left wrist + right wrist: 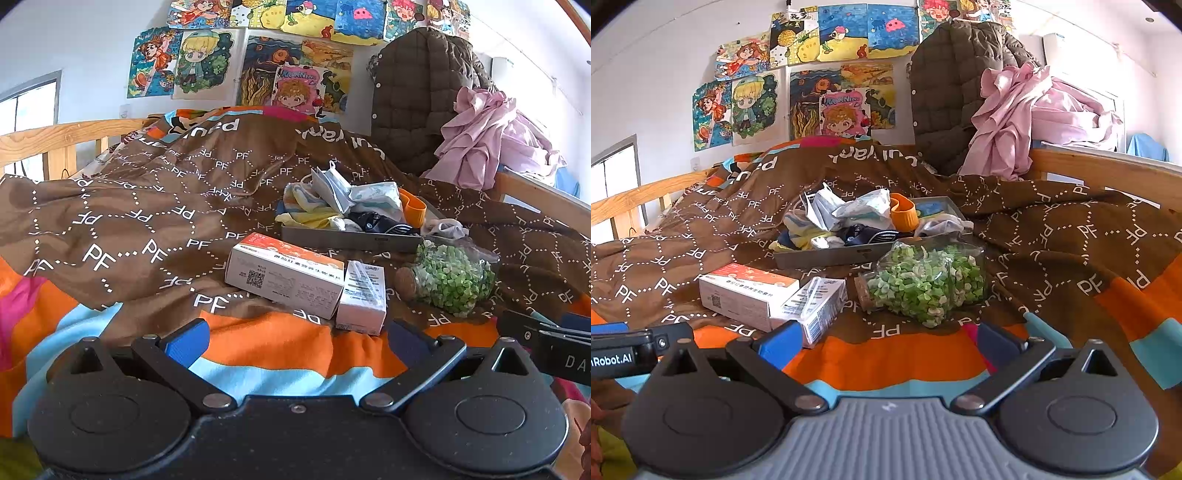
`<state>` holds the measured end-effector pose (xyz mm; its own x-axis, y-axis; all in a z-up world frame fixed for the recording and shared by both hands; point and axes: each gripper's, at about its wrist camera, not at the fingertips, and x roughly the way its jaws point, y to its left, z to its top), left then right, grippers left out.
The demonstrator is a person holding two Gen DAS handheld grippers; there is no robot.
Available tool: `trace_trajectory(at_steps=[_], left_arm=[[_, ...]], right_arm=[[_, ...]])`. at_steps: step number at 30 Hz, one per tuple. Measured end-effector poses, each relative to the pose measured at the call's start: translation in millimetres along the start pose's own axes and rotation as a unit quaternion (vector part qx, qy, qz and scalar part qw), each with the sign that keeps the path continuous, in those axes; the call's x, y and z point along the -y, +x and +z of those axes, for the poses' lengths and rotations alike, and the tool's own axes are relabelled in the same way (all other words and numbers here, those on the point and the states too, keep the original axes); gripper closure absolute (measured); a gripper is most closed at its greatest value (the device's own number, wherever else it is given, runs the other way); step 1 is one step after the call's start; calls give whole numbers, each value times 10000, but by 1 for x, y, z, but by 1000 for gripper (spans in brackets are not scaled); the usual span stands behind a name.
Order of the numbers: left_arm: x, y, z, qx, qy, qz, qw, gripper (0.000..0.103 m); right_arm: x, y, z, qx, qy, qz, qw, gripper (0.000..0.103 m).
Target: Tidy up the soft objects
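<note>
left gripper: spread wide, nothing held | right gripper: spread wide, nothing held | soft items piled in grey tray mid-bed; grey sock draped over its right rim | sock to be pinched at its bunched middle, lifted clear, dropped inside.

Left tool and right tool gape side by side
</note>
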<state>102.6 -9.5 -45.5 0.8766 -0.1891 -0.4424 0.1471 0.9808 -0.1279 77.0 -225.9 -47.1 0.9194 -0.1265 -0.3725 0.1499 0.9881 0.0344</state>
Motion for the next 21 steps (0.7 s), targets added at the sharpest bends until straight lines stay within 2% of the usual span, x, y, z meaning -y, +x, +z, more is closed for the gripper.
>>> trace_trajectory(at_steps=[21], left_arm=[[-2, 2, -3, -65, 82, -38, 9999, 1]], right_arm=[[0, 0, 0, -9, 15, -18, 10000, 0]])
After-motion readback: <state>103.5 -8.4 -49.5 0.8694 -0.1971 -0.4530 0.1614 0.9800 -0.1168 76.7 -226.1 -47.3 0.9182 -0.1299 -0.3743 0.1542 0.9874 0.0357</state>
